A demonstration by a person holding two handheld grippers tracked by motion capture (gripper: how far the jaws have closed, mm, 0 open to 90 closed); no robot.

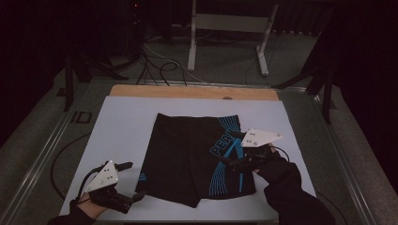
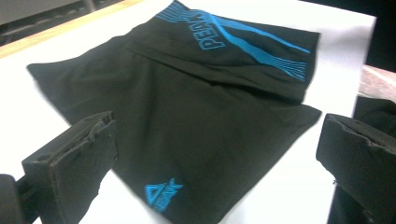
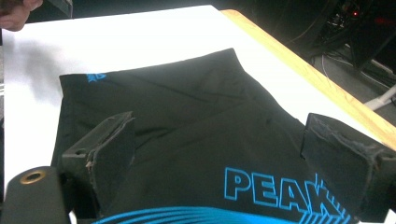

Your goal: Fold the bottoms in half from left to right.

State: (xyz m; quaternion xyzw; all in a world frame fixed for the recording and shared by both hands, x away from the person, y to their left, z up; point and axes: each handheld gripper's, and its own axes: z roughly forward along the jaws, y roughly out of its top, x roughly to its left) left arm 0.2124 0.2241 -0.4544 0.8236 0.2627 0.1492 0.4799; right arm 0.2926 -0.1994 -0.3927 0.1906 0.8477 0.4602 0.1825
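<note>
- The left gripper (image 1: 126,182) is held over the near left corner of the white sheet (image 1: 126,122); in the left gripper view its jaws are spread wide, with nothing between them, and are pointed at the near corner of the shorts (image 1: 187,159).
- The right gripper (image 1: 233,150) is positioned above the right side of the shorts; in the right gripper view its jaws are wide apart, one to each side of the printed fabric. Contact with the cloth cannot be told.
- Each gripper is carried in a person's hand; a dark sleeve (image 1: 293,192) is seen behind the right one.
- The black shorts are laid flat on the sheet, roughly at its centre, with one side folded over the other.
- The word "PEAK" (image 3: 273,189) is printed in blue outlined capitals on the folded side, beside a set of curved blue stripes (image 2: 261,39).
- A small blue triangular logo (image 2: 161,193) with lettering is printed near the hem closest to the left gripper.
- The sheet is spread on a table (image 1: 192,91) whose wooden edge shows at the far side.
- Beyond the table, a dim room is seen with a grey floor, loose cables (image 1: 159,65) and a pale metal frame (image 1: 230,33).
</note>
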